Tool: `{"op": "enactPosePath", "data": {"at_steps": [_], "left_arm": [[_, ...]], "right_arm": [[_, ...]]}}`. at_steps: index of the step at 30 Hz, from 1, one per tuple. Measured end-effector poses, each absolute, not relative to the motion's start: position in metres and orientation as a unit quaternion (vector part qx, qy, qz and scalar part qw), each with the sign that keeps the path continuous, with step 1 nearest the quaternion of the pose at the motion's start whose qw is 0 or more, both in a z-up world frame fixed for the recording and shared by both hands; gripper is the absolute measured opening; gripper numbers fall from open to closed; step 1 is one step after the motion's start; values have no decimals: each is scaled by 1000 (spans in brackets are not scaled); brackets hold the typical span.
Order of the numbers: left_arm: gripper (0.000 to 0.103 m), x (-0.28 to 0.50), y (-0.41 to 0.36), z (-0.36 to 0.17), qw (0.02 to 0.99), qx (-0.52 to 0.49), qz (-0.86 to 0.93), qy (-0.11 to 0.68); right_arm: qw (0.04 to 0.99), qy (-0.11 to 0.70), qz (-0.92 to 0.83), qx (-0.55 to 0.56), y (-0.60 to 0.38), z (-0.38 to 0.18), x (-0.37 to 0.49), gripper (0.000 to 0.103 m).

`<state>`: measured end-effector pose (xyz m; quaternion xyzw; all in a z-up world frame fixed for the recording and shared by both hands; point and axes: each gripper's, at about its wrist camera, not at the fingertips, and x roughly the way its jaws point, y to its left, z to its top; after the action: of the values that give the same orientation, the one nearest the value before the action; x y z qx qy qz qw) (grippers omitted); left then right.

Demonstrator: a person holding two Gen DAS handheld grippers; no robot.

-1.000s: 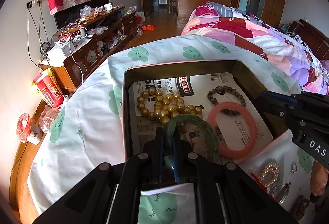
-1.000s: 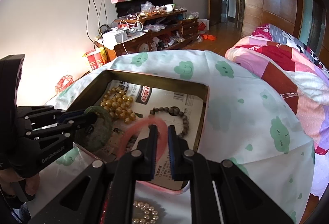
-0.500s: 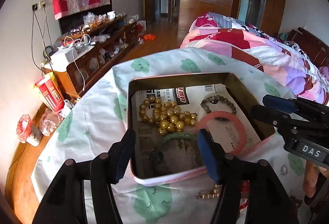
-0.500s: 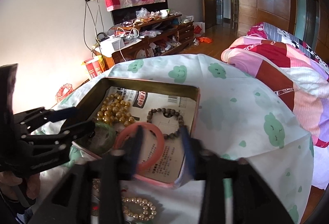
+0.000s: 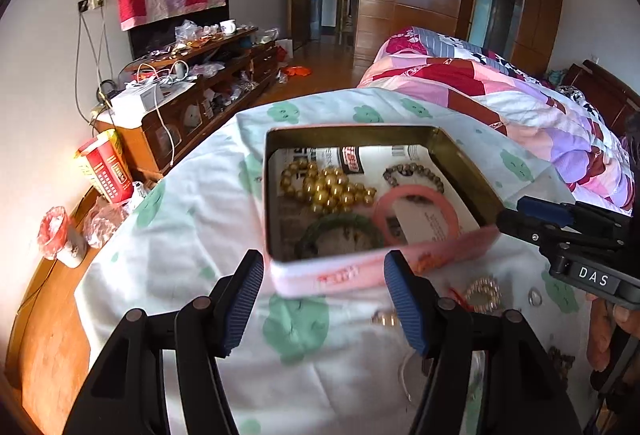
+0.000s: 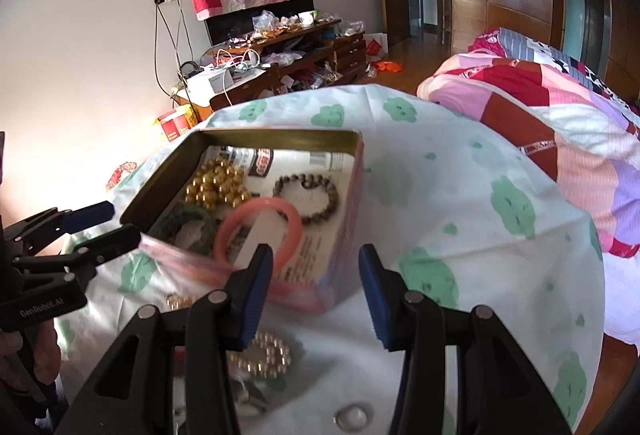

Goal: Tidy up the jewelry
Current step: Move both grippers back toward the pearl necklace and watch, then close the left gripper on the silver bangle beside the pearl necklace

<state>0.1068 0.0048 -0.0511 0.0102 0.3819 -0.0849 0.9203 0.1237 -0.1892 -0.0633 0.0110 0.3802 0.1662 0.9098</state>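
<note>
A pink tin box (image 5: 320,277) lined with newspaper sits on the cloud-print cloth. Inside lie a gold bead necklace (image 5: 326,187), a green bangle (image 5: 340,231), a pink bangle (image 5: 416,213) and a dark bead bracelet (image 5: 414,171). My left gripper (image 5: 324,299) is open and empty, just in front of the box's near wall. My right gripper (image 6: 316,293) is open and empty over the box's near right corner (image 6: 340,275). The right view shows the pink bangle (image 6: 260,227) and green bangle (image 6: 192,225) in the box.
Loose jewelry lies on the cloth in front of the box: a pearl bracelet (image 5: 482,293), a small ring (image 5: 534,297), a gold bead bracelet (image 6: 264,355) and a round clear piece (image 6: 352,415). A cluttered wooden cabinet (image 5: 192,95) stands left, a quilted bed (image 5: 500,95) right.
Both grippers have opened, letting go of the green and pink bangles into the box, and have drawn back toward me, away from the box.
</note>
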Motion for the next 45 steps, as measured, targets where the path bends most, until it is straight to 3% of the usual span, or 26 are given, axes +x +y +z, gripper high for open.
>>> {"op": "enactPosePath", "data": {"at_steps": [11,14,26,27,29,33,34,35,45], "left_arm": [[63,73,-14,-78,903,32,-100,418],[63,69,-19,-83,899,33,-105,423],[62,62,-29,-89,896,50,-110,427],[60,62,-30,-89,896,52,-112,427],[43,63,-33,-91,891,51,-126,433],[22,64,-33,-95,882,44,-148,444],[10,63,-32,-95,882,42,-153,443],[5,62,-32,-95,882,41,-154,443],[3,59,-18,-81,894,1,-153,420]], "right_arm": [[904,396,161,19,-200,-76,80,52],[904,398,154,21,-204,-80,70,57],[902,403,153,36,-210,-93,52,57],[901,403,154,35,-209,-93,51,57],[902,402,154,31,-208,-93,50,57],[902,403,152,35,-209,-96,52,57],[902,402,152,37,-210,-96,52,57],[903,401,152,37,-210,-95,52,57],[902,400,151,58,-216,-96,53,57]]}}
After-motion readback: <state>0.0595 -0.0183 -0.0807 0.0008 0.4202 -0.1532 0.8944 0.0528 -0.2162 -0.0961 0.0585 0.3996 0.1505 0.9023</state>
